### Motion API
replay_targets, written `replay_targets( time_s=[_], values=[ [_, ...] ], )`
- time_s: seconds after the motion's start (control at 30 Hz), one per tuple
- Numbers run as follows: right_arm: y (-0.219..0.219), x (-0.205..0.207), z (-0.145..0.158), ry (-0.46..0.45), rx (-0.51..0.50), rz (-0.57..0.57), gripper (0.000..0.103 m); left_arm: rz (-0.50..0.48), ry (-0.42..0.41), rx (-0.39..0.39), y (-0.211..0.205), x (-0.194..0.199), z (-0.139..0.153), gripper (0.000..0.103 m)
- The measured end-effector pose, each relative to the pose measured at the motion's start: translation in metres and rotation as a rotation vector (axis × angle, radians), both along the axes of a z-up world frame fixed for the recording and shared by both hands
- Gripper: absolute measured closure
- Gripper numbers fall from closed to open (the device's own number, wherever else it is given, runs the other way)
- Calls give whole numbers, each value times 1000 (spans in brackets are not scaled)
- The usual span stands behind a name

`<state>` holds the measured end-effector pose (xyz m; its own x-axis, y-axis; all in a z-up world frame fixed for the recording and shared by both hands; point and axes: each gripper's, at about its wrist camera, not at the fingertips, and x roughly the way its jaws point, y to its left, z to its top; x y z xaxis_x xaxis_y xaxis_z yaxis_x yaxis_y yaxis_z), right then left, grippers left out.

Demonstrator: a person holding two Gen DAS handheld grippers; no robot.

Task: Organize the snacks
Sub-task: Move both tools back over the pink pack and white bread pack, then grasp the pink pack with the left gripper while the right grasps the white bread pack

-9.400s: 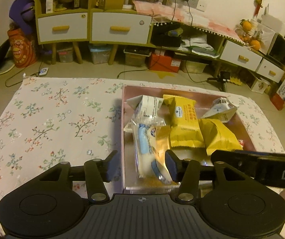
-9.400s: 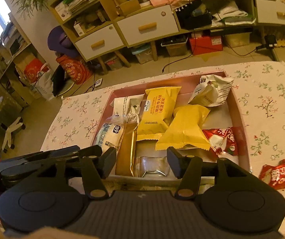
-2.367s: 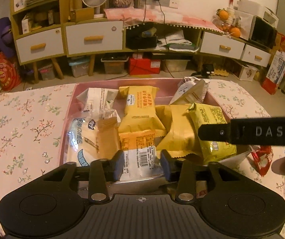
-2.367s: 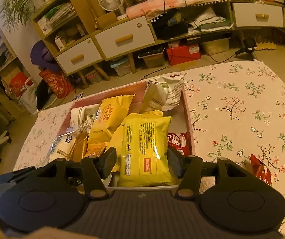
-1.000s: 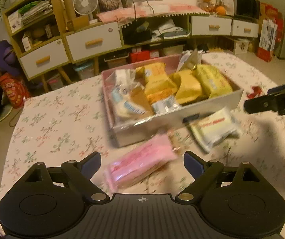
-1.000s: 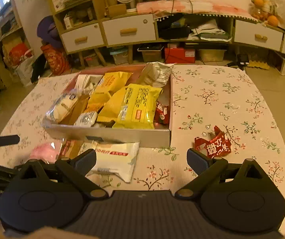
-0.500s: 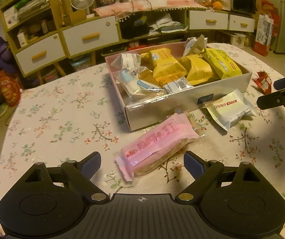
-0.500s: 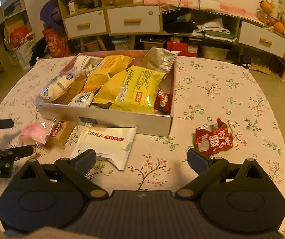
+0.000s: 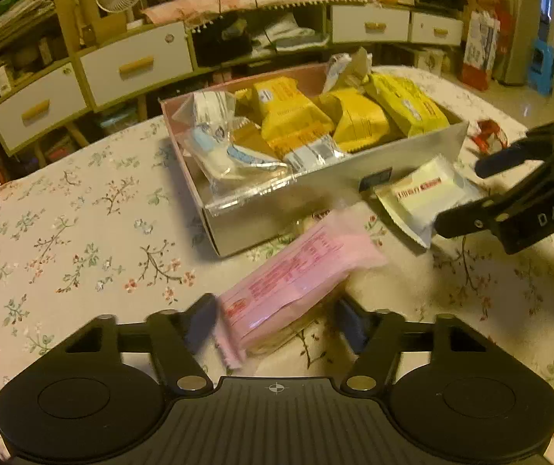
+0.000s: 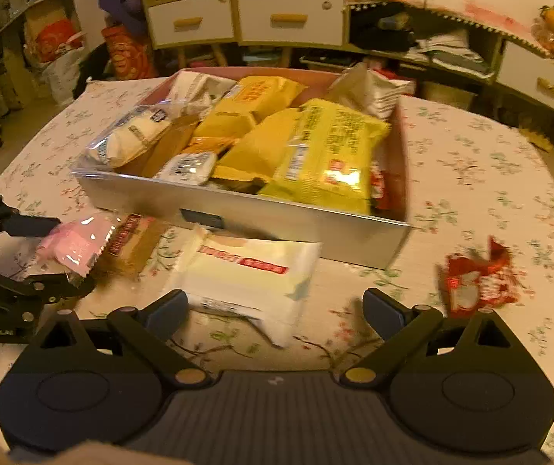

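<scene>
Step in hand: pickup of the loose snacks lying on the table in front of the box [image 9: 412, 151].

Left gripper [image 9: 275, 319]: jaws part open, one on each side of the near end of the pink pack [image 9: 296, 275]. The fingers appear close to the wrapper, but contact cannot be confirmed; the pack rests on the tablecloth [image 9: 75, 213] and is not lifted. In the left view the pack runs from 6 o'clock toward 1 o'clock, its far end just beside the box front.

Right gripper [image 10: 275, 312]: jaws wide open, holding nothing. The white pack [image 10: 246, 279] lies between and just ahead of the fingers at 12 o'clock, near the box front wall. A red pack [image 10: 478, 283] lies alone at 3 o'clock, apart from the box.

The box is already heaped with yellow and clear-wrapped packs.

Next move, as judged: close the left jaws across the pink pack's width, lift, and carry toward 12 o'clock over the front wall. The right gripper needs to advance and lower so that its fingers straddle the white pack. Free space in the box looks scarce; expect to stack on top.
</scene>
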<state>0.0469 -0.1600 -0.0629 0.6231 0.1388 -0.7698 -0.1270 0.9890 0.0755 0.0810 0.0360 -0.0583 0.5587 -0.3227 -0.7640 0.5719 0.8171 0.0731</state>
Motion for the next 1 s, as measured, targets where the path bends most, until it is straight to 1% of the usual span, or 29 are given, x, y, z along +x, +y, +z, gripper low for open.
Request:
replay_targets(
  time_s=[0.07, 0.17, 0.27, 0.37, 0.5, 0.6, 0.7, 0.77, 0.83, 0.93, 1.0],
  values=[
    [3, 1, 0, 5, 7, 13, 8, -8, 13, -1, 2, -1, 1, 48],
    [10, 1, 0, 9, 2, 43, 14, -31, 35, -10, 5, -5, 4, 48],
    [14, -3, 0, 18, 23, 79, 19, -65, 51, -7, 6, -12, 4, 48],
    [18, -6, 3, 34, 46, 109, 20, -103, 68, -8, 7, -21, 5, 48],
    [27, -10, 9, 79, 87, 169, 21, -126, 87, -6, 7, -28, 7, 48],
    [34, -14, 12, 110, 52, 209, 21, -114, 73, -9, 9, -31, 10, 46],
    [33, -18, 12, 119, 1, 207, 17, -88, 62, -17, 11, -29, 11, 45],
    [29, -19, 11, 105, -34, 196, 15, -71, 47, -18, 11, -26, 10, 41],
    [25, -16, 9, 91, -69, 181, 12, -50, 29, -15, 10, -23, 9, 38],
    [19, -11, 7, 73, -100, 159, 11, -18, 22, -30, 10, -15, 7, 38],
    [17, -8, 4, 64, -107, 151, 11, 7, 31, -58, 10, -9, 5, 38]
  ],
)
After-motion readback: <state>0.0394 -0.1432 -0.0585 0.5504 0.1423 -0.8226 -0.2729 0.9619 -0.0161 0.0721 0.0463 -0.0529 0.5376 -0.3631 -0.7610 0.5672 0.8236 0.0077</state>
